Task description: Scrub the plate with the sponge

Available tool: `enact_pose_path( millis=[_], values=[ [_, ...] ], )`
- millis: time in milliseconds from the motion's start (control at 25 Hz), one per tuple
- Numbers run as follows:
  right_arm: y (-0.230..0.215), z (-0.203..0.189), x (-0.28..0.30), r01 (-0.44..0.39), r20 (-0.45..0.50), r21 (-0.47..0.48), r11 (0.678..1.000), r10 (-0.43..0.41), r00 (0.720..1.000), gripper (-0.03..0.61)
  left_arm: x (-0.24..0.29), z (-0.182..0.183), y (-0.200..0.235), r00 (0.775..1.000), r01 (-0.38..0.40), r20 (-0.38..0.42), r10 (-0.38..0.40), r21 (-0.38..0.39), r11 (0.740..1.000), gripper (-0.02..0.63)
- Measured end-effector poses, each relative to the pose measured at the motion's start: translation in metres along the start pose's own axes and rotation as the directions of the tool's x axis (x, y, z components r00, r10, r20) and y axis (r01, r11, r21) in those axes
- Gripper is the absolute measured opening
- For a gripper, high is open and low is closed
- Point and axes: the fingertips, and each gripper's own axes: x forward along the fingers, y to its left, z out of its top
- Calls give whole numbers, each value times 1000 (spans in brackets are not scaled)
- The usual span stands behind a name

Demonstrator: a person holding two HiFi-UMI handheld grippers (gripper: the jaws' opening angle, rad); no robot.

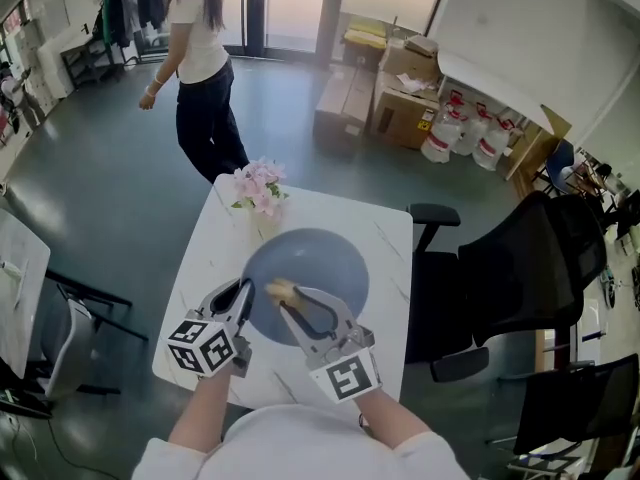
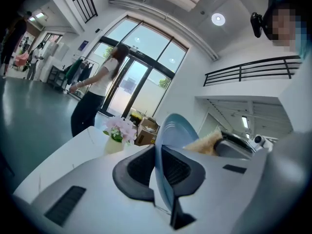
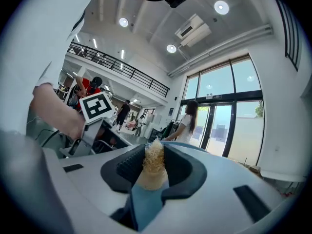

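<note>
Two grips, both closed on something. Left gripper point(image 2: 158, 172): the jaws clamp the near rim of the blue plate point(image 2: 176, 130), seen edge-on between the pads. The rim section below the pads is hidden by the jaw bodies.

Right gripper point(image 3: 155, 168): the jaws pinch the tan fibrous sponge point(image 3: 152, 165), with a tuft poking up past the pads. There is a blue strip under the sponge between those jaws. Can't tell if it's a sponge layer or plate edge.

Head view: the sponge tip is over the plate face, left of centre. The right jaws cover most of the sponge, so actual contact isn't resolvable. The plate sits over the near half of the white table point(image 1: 388, 236), and both grippers cover its lower-left part. Can't tell if it is lifted or resting.

Pink flowers point(image 1: 259, 186) are at the table's far edge, just beyond the plate, and their pot is mostly hidden. A black office chair point(image 1: 520, 258) is right of the table. A person in a white top point(image 1: 200, 38) is beyond the table, cut off at the frame top. Cardboard boxes point(image 1: 395, 88) are further back, with contents unreadable.
</note>
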Motion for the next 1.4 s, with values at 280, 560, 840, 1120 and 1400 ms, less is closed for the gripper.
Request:
enact_pose_path(
  millis=[280,560,840,1120,1400],
  values=[
    [-55,6,-2,139,24,-52,989,-138,990,130,-8,-14,1,1000,8,-23,-9,-22,1000,43],
    [-85,-36,-36,276,-86,-2,961,-275,958,130,-11,-10,14,1000,-22,-6,22,-48,999,43],
    [-38,-62,-49,199,-188,30,980,-190,964,130,-11,12,27,997,-50,49,54,-75,996,43],
    [5,-59,-35,91,-168,92,992,-74,983,130,-10,17,38,994,-73,73,81,-109,991,43],
    [-2,-50,-35,121,-111,151,981,-104,988,130,-6,6,55,993,-100,49,107,-135,986,43]
  ],
)
